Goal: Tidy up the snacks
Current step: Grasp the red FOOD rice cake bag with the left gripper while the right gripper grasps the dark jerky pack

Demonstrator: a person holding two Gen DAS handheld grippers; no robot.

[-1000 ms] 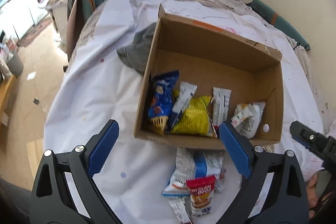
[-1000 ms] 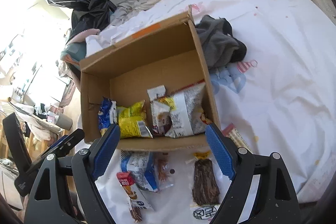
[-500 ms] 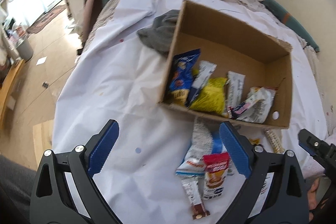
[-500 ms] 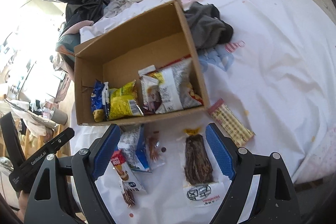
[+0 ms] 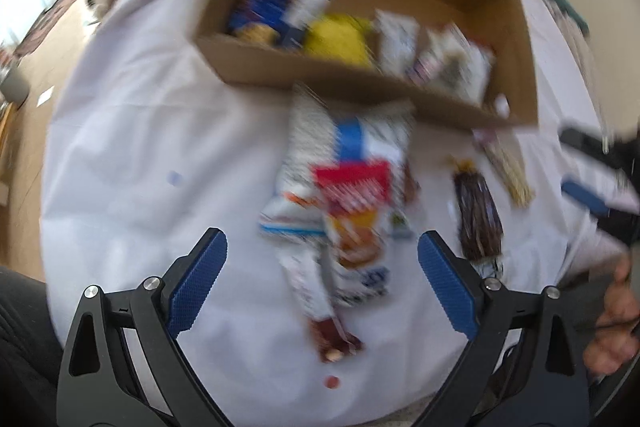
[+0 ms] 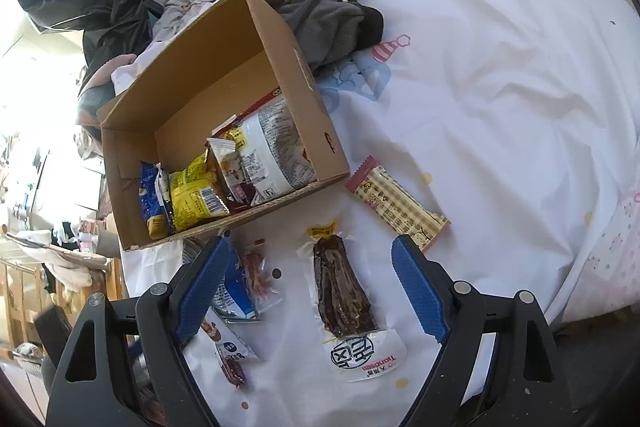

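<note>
An open cardboard box (image 6: 288,55) (image 5: 516,23) on the white sheet holds several snack packets. In front of it lie loose snacks. A dark meat strip in clear wrap (image 6: 344,287) (image 5: 478,215) lies between my right gripper's (image 6: 310,285) open jaws. A checked beige bar (image 6: 396,203) lies to its right. In the blurred left wrist view, a red-topped packet (image 5: 354,203) rests on a blue-and-white bag (image 5: 352,143), just ahead of my open left gripper (image 5: 322,273). A small brown bar (image 5: 332,337) lies near its jaws.
A grey garment (image 6: 332,19) lies beside the box. Black bags and crumpled bedding (image 6: 100,7) sit behind it. The bed edge (image 6: 592,291) runs at the right; floor and furniture (image 5: 28,39) lie to the left. A hand (image 5: 612,319) shows at the right.
Both grippers have come down toward the loose snacks in front of the box, so the box has slid up in both views. The left view has blurred. Both stay open.
</note>
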